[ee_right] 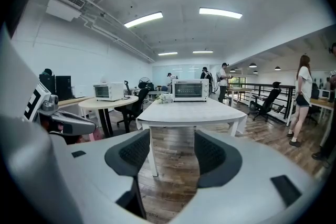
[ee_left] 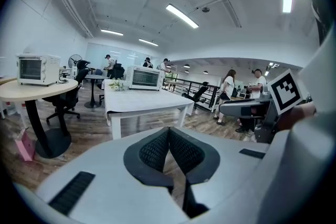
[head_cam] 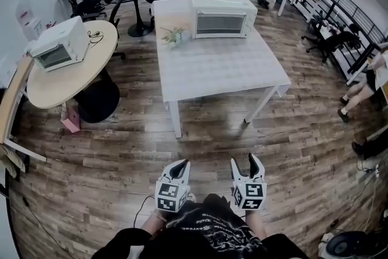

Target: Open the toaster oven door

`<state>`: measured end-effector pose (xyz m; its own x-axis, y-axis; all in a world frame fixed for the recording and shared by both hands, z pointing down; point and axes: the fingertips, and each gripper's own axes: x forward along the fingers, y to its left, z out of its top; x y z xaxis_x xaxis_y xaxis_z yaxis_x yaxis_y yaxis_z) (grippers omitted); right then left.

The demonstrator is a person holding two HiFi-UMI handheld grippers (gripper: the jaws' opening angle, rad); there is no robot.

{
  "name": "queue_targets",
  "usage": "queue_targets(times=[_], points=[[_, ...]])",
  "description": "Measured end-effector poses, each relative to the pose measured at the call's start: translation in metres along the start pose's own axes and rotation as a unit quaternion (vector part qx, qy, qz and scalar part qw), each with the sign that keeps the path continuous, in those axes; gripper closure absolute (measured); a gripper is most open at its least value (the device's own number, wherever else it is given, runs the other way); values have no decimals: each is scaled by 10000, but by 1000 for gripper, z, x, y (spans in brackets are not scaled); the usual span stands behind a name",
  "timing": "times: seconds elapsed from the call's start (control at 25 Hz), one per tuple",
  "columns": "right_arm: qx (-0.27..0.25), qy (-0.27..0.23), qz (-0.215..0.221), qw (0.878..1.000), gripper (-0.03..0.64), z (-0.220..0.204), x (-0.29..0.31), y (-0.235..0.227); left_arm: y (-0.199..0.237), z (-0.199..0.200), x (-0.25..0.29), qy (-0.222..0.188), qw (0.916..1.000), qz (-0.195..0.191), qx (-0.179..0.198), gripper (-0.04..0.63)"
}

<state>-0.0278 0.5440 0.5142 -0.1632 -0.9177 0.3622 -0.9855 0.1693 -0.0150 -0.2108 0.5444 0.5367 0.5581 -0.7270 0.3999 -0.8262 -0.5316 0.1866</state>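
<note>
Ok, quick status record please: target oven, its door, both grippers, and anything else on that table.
target: toaster oven, at the far edge of the white table
door: closed, facing the person
left gripper: jaws together, empty, well short of the table
right gripper: jaws apart, empty, well short of the table
also on table: small plant, beside the oven, on its left in the head view
other: second toaster oven on the round table

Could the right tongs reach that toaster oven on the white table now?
Probably not yet: the right tongs hang well short of the table, and the toaster oven sits at its far edge.
</note>
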Motion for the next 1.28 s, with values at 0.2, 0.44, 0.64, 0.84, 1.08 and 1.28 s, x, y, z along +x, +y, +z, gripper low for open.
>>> queue_targets(times=[0.2,0.44,0.64,0.84,1.08,1.28], points=[[-16,65,76,9999,364,-1,10,5,3,-8,4,139,9999,-28,-18,575],[55,149,209,9997,364,-4,37,-4,11,-5,23,253,9997,64,-19,575],[32,125,453,9989,364,13,82,-17,33,13,47,211,9989,420,-49,575],[-222,183,676,9973,364,29,137,-40,46,26,88,343,9966,742,11,575],[-283,182,846,9958,364,55,199,-90,49,71,159,210,9955,900,-223,575],[-339,103,908,9952,364,76,242,-137,48,101,213,0,9933,1055,-477,575]])
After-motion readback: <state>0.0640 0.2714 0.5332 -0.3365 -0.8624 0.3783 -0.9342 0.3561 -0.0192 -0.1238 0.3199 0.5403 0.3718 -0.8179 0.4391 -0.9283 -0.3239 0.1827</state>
